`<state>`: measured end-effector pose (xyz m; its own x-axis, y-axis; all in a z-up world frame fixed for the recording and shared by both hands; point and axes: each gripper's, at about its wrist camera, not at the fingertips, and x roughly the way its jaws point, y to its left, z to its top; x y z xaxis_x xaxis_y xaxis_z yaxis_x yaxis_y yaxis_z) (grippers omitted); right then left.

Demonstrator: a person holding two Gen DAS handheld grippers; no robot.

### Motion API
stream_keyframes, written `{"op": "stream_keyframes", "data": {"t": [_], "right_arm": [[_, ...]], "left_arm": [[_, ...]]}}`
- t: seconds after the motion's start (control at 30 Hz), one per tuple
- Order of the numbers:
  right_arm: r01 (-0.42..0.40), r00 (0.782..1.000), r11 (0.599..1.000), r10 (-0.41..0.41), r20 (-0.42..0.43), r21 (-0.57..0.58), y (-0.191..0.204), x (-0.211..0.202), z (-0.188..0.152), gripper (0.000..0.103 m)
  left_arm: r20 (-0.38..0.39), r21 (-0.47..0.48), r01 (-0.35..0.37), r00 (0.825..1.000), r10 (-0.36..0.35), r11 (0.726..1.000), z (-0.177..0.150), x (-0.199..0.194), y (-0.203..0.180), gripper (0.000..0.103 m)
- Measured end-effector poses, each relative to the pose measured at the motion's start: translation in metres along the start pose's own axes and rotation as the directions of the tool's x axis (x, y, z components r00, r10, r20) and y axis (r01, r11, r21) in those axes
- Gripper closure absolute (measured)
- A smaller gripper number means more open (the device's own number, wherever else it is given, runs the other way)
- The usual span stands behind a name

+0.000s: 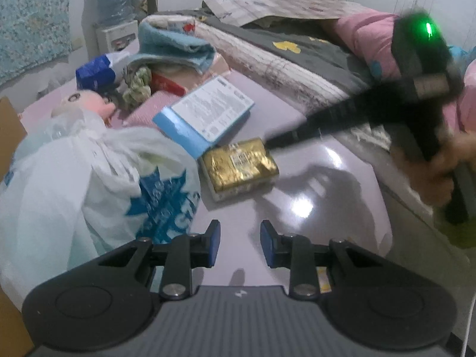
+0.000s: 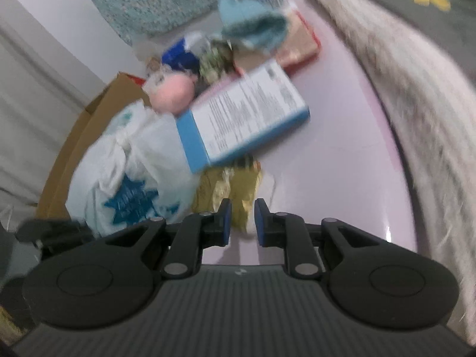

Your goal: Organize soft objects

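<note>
Left tool [image 1: 240, 244] is held spread above the lilac counter [image 1: 342, 184], empty, beside the white plastic bag [image 1: 89, 178]. Right tool [image 2: 241, 221] is seen part-spread, aimed at the gold packet [image 2: 235, 187], likely for pickup.

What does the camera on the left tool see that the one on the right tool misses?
Only the left wrist view shows the water dispenser, the pink quilt and the right hand-held gripper reaching in. Only the right wrist view shows the cardboard box clearly. Both show the blue box, gold packet, white bag and doll.
</note>
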<state>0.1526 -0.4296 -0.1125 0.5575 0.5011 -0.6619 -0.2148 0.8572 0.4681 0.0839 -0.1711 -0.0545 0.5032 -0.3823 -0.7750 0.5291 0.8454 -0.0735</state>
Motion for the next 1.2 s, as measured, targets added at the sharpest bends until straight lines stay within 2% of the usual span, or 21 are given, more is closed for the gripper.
{"op": "stream_keyframes", "data": {"t": [0.1,0.23,0.3,0.47,0.53,0.67,0.8,0.97,1.03,1.2], "right_arm": [[-0.01,1.0,1.0,0.011,0.029,-0.016,0.0,0.012,0.019,0.086],[-0.001,1.0,1.0,0.001,-0.014,0.012,-0.01,0.044,0.03,0.086],[-0.011,0.999,0.999,0.014,-0.051,0.049,-0.013,0.05,0.023,0.086],[-0.06,0.99,0.994,0.071,-0.119,0.089,-0.009,0.026,-0.012,0.086],[-0.084,0.985,0.991,0.1,-0.143,0.108,-0.006,0.016,-0.026,0.086],[-0.112,0.988,0.984,0.126,-0.094,0.136,0.0,-0.004,-0.033,0.086],[-0.113,0.991,0.978,0.124,-0.051,0.176,-0.002,0.003,-0.03,0.086],[-0.16,0.979,0.96,0.183,-0.085,0.23,0.003,0.023,-0.034,0.085],[-0.16,0.98,0.959,0.183,-0.077,0.232,0.003,0.018,-0.038,0.085],[-0.148,0.988,0.956,0.155,-0.008,0.255,-0.007,-0.013,-0.041,0.085]], "left_arm": [[0.001,-0.015,0.006,1.0,-0.006,1.0,-0.004,0.004,-0.003,0.073],[-0.01,-0.051,0.023,1.0,-0.024,0.998,-0.01,0.009,-0.003,0.073],[-0.018,-0.06,0.034,0.999,-0.035,0.998,-0.013,0.011,-0.003,0.073],[-0.04,-0.091,0.069,0.997,-0.073,0.993,-0.021,0.015,0.002,0.069],[-0.054,-0.118,0.093,0.994,-0.1,0.989,-0.023,0.017,0.005,0.052],[-0.052,-0.156,0.12,0.99,-0.13,0.98,-0.027,0.017,0.009,0.046],[-0.049,-0.161,0.089,0.994,-0.098,0.983,-0.024,0.017,0.008,0.039],[-0.047,-0.174,0.058,0.997,-0.067,0.983,-0.017,0.022,0.007,0.028],[-0.052,-0.182,0.048,0.997,-0.058,0.982,-0.013,0.028,0.007,0.023],[-0.097,-0.222,-0.013,0.995,-0.008,0.975,-0.003,0.045,0.007,0.023]]}}
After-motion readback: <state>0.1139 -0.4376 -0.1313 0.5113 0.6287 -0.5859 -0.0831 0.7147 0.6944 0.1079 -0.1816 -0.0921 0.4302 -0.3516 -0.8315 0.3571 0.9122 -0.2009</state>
